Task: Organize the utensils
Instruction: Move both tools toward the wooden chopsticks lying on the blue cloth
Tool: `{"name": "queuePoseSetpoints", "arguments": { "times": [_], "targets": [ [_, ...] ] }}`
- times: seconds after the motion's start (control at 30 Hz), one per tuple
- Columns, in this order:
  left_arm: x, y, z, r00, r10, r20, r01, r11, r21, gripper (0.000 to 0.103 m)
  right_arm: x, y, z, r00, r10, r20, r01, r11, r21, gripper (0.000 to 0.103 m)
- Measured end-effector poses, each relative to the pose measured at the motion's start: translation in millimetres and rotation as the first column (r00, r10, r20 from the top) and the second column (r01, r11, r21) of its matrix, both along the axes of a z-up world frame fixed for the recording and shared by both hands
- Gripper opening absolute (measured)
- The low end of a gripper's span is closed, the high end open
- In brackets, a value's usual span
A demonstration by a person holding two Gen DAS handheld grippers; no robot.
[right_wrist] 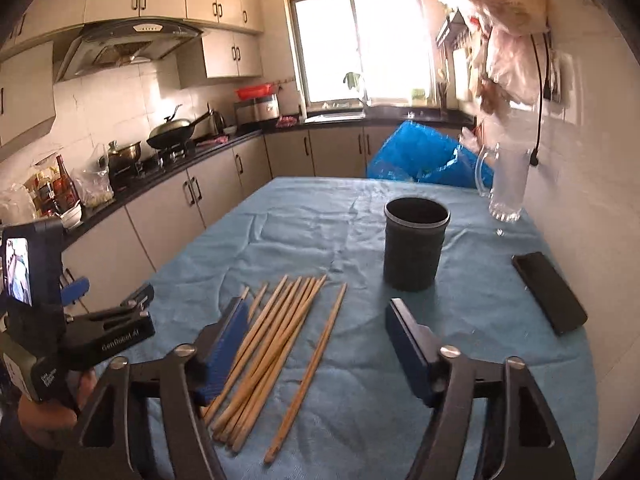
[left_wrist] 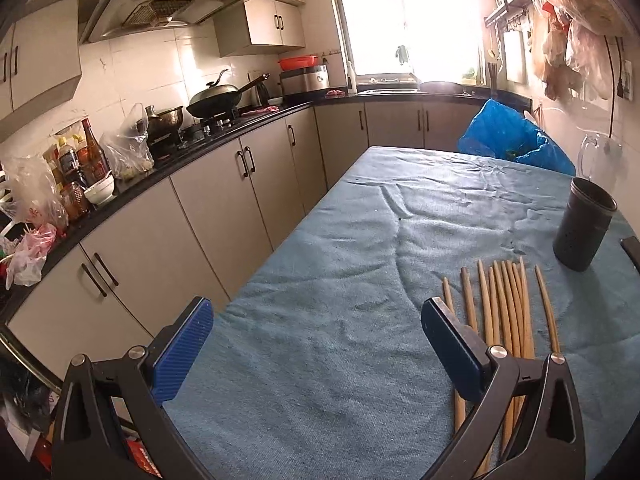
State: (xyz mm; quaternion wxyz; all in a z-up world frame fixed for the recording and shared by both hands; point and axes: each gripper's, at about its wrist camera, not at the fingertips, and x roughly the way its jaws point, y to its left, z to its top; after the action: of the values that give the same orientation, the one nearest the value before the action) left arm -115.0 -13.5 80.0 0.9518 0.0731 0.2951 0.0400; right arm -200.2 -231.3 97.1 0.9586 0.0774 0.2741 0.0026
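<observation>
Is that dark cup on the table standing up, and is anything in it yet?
The dark cup stands upright, mouth up. No chopsticks rise from it; they lie on the cloth. Its bottom is hidden.

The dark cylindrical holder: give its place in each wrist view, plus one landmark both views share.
Left wrist: the dark holder stands upright at the right edge, beyond the chopsticks.
Right wrist: dark holder right of centre, beyond the chopsticks.
Shared landmark: blue plastic bag at the table's far end.
</observation>
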Motion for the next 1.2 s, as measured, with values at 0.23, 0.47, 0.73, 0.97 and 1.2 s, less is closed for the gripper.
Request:
{"name": "queuePoseSetpoints", "arguments": {
  "times": [0.23, 0.47, 0.73, 0.97, 1.2],
  "targets": [
    [1, -10, -1, 1.0, -0.005, -0.01, 0.005, 1.0, 0.012, 0.103, 4, -8, -9, 0.999, -0.017, -0.052, 0.019, 0.999, 0.032, 0.066],
    [-1, -14, -3, 1.0, -0.013, -0.019, 0.013, 1.0, 0.024, 0.103, 7, -14, -15, 0.995, -0.045, -0.086, 0.048, 0.998, 0.042, 0.066],
    [0, -16, -6, 0.999, -0.012, -0.035, 0.013, 0.999, 0.033, 0.103, 14, -17, -22, 0.992, -0.04, -0.121, 0.047, 0.998, 0.05, 0.063],
    [4, -17, -10, 0.998, -0.013, -0.055, 0.015, 0.999, 0.041, 0.103, 26, -18, -26, 0.987, -0.012, -0.157, 0.023, 0.997, 0.07, 0.058],
    [9, -16, -14, 0.997, -0.011, -0.077, 0.014, 0.999, 0.04, 0.103, 35, -16, -26, 0.987, -0.01, -0.163, 0.019, 0.998, 0.052, 0.058]
  ]
}}
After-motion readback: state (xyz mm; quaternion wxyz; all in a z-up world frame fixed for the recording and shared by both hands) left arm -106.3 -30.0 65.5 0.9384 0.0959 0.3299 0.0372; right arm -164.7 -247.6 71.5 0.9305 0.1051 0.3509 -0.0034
